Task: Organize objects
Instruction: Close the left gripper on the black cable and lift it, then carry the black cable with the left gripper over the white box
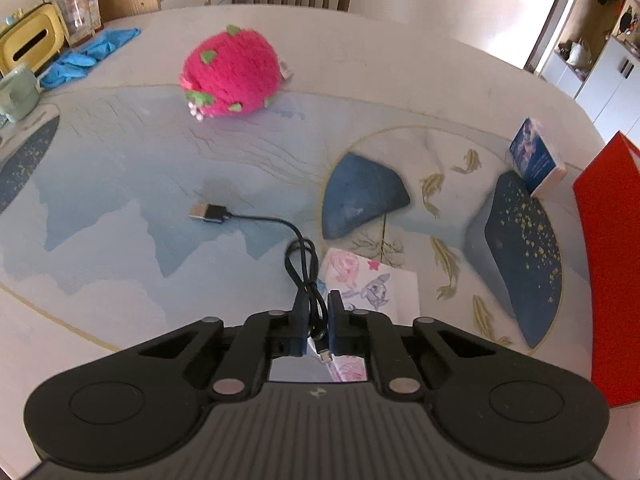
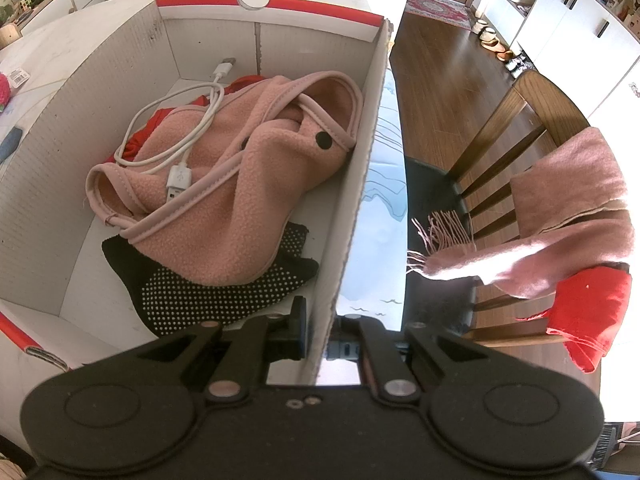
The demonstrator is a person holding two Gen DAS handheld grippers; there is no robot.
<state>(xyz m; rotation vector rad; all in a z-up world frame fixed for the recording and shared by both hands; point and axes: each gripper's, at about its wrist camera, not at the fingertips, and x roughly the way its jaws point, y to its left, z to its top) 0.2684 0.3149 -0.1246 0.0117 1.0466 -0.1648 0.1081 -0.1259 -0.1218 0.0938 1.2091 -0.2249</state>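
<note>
Table (image 1: 120, 280) with printed mat is the workspace; the red and white cardboard box (image 2: 248, 36) sits at its right edge, seen in the left wrist view only as a red wall at 3 o'clock. Box already holds 4 items: pink fleece garment (image 2: 248, 184) on top, black dotted sock (image 2: 208, 292) under it at 6 o'clock, a red cloth (image 2: 140, 136) mostly buried, white USB cable (image 2: 176, 136) coiled over the fleece at 10 o'clock. So roughly half done, my estimate. Left on the table: pink strawberry plush (image 1: 232, 76) at 11 o'clock, blue card box (image 1: 536, 156) at 2 o'clock beside the red wall, printed tissue pack (image 1: 372, 284) just ahead of the fingers, and the black USB cable (image 1: 256, 218). Blue gloves (image 1: 88, 56) at 10 o'clock may or may not be in scope. Left gripper (image 1: 318, 316) is pinched on the black USB cable's looped part; its plug end trails on the mat at 10 o'clock, small connector hangs under the jaws. Right gripper (image 2: 320, 328) is clamped on the box's right wall, 1 finger inside; the outer finger is hidden behind the cardboard, so contact there is inferred. Next: carry cable into the box.
</note>
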